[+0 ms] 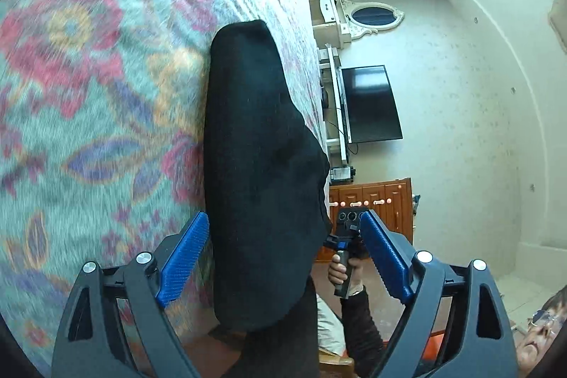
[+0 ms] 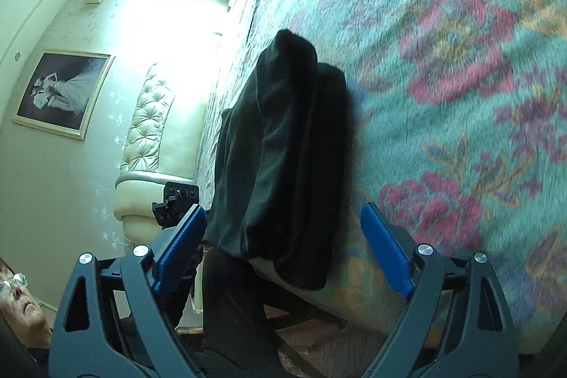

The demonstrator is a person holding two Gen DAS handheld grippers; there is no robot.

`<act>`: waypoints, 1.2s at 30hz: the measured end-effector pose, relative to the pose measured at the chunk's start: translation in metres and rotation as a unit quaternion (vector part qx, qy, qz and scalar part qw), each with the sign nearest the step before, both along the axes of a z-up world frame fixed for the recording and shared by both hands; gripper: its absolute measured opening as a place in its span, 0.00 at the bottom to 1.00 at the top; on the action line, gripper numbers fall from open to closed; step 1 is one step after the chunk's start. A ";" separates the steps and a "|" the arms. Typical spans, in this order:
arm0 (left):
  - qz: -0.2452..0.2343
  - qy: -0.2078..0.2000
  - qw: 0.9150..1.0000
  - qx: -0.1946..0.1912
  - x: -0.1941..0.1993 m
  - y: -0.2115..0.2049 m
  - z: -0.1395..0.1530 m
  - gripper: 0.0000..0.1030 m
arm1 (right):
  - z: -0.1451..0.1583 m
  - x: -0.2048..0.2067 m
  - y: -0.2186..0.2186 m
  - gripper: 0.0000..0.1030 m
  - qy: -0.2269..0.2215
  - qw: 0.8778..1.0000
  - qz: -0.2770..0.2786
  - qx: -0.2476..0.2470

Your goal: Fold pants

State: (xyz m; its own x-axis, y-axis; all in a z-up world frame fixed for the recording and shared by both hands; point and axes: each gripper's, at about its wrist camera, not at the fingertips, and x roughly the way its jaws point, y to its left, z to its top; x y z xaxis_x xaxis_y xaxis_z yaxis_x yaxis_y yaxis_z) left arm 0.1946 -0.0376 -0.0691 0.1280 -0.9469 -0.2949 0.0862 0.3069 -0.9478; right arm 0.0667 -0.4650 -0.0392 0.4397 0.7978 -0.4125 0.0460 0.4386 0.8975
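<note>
pants: folded black fabric pants (image 1: 262, 165) are lying on the bed's floral fleece blanket (image 1: 88, 94), near its edge.
left tool (image 1: 283, 247): standing spread, pinching nothing.
right tool (image 2: 283, 236): standing spread, pinching nothing.

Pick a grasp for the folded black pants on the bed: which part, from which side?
Take the black pants by the end overhanging the edge of the bed, nearest the open right gripper. Probably come from the bedside: that end hangs clear of the blanket, so a finger can slip beneath the layers.
</note>
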 end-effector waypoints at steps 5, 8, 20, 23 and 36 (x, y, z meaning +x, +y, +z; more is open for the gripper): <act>-0.009 0.000 1.000 0.006 0.050 -0.019 -0.006 0.83 | -0.008 0.049 -0.002 0.86 0.005 1.000 -0.001 0.001; -0.026 0.012 1.000 0.008 0.076 -0.036 -0.012 0.83 | -0.008 0.075 0.001 0.87 0.007 1.000 -0.004 0.008; -0.077 0.005 0.990 0.120 0.082 -0.034 -0.005 0.84 | 0.000 0.104 0.016 0.91 0.005 1.000 0.014 0.005; -0.040 0.047 0.994 0.093 0.092 -0.022 -0.011 0.84 | 0.000 0.103 0.016 0.91 0.000 1.000 0.011 -0.004; -0.053 0.025 0.992 0.110 0.121 -0.069 -0.007 0.84 | -0.003 0.099 0.018 0.91 0.005 1.000 0.005 0.006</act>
